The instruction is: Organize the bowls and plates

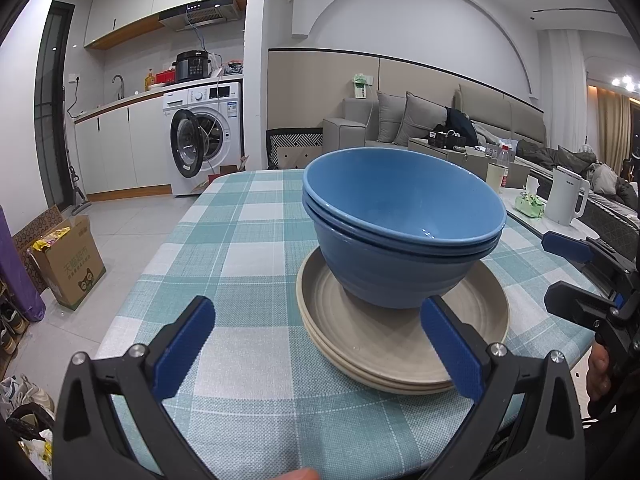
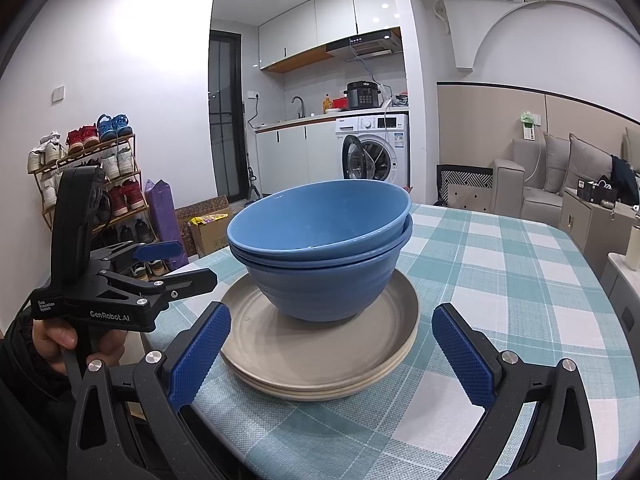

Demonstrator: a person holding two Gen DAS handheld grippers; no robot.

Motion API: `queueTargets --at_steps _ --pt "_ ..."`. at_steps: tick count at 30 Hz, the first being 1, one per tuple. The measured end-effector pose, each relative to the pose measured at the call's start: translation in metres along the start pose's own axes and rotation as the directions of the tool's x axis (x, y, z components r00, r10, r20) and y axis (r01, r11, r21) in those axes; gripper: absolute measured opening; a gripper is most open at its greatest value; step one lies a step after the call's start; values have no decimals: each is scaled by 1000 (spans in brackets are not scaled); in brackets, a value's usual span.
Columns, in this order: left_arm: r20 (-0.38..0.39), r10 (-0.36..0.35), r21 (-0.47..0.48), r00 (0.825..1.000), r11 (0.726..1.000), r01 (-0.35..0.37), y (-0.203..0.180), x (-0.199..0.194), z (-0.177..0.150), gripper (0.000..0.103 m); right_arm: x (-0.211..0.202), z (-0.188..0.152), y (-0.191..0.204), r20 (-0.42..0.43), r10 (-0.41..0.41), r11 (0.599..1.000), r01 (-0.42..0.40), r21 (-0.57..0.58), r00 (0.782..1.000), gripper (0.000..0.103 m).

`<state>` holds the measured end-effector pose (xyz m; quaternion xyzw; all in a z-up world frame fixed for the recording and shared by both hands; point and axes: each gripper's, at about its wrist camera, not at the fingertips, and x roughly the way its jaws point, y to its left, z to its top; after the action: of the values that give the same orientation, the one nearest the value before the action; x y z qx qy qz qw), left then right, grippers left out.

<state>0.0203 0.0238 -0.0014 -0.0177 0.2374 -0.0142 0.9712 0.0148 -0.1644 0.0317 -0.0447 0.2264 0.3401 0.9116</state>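
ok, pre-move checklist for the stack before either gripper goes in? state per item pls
1. Left gripper open, nothing between its fingers: ok.
2. Right gripper open, nothing held: ok.
3. Blue bowls nested, two rims visible, upper one sits slightly tilted in the lower: ok, but watch it.
4. Bowls rest on the beige plates, roughly centred: ok.
5. Plates stacked flat on the checked tablecloth; exact plate count: cannot tell.
6. Left gripper's right finger overlaps the plate rim in the left wrist view; whether it touches: cannot tell.
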Motion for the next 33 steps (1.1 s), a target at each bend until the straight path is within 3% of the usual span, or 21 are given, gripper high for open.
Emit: queueTargets --at_steps 33 --pt "1 1 -1 1000 1000 -1 1 0 0 103 2 -1 1 0 4 1000 -4 -3 1000 102"
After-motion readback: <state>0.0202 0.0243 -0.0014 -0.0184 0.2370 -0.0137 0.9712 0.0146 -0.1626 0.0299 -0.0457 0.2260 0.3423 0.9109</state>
